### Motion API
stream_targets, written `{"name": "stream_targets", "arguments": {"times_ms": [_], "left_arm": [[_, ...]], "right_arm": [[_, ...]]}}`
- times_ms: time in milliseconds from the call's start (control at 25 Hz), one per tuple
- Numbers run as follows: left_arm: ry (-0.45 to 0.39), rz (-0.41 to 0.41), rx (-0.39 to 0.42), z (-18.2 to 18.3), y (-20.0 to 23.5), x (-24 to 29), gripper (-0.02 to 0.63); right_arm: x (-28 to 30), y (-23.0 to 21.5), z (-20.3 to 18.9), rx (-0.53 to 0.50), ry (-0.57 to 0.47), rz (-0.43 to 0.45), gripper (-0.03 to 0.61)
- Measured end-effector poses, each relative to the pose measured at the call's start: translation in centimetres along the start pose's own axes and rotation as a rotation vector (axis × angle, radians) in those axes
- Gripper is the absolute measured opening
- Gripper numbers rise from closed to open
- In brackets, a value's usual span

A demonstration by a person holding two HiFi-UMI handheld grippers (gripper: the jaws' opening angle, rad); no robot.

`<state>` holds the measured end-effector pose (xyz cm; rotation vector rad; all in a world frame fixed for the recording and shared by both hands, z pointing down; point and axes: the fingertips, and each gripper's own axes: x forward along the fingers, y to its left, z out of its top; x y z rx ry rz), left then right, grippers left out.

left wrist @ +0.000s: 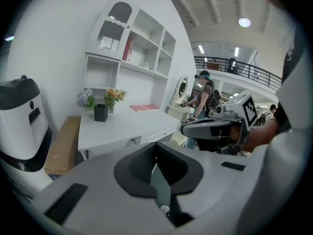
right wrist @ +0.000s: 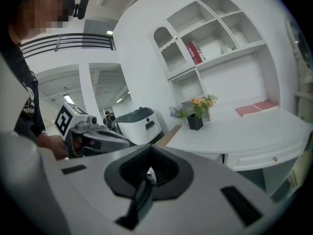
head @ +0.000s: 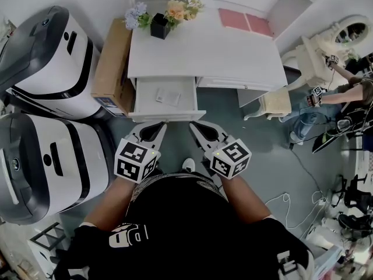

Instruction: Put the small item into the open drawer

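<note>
Left tool (head: 156, 127) and right tool (head: 198, 128): jaws closed together, nothing held, both just near of the open white drawer (head: 140, 101). Head view alone shows the drawer's inside, where a small flat white item (head: 168, 96) lies. Gripper views alone show the arched white shelf unit (left wrist: 132, 38) over the smooth white counter (head: 204, 51). Brown cardboard box (head: 113, 63) stands at left.

left tongs (head: 161, 126), right tongs (head: 193, 126), both closed
</note>
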<state>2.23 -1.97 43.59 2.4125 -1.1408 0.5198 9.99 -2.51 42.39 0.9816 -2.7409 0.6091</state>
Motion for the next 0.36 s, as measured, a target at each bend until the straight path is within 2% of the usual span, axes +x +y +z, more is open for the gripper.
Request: {"name": "stream_targets", "arguments": {"times_ms": [360], "left_arm": [[-0.001,-0.006,0.006,0.13,0.08,0.00,0.014]], "right_arm": [[-0.06,0.09,-0.19,0.000,0.003,-0.006,0.006]]}}
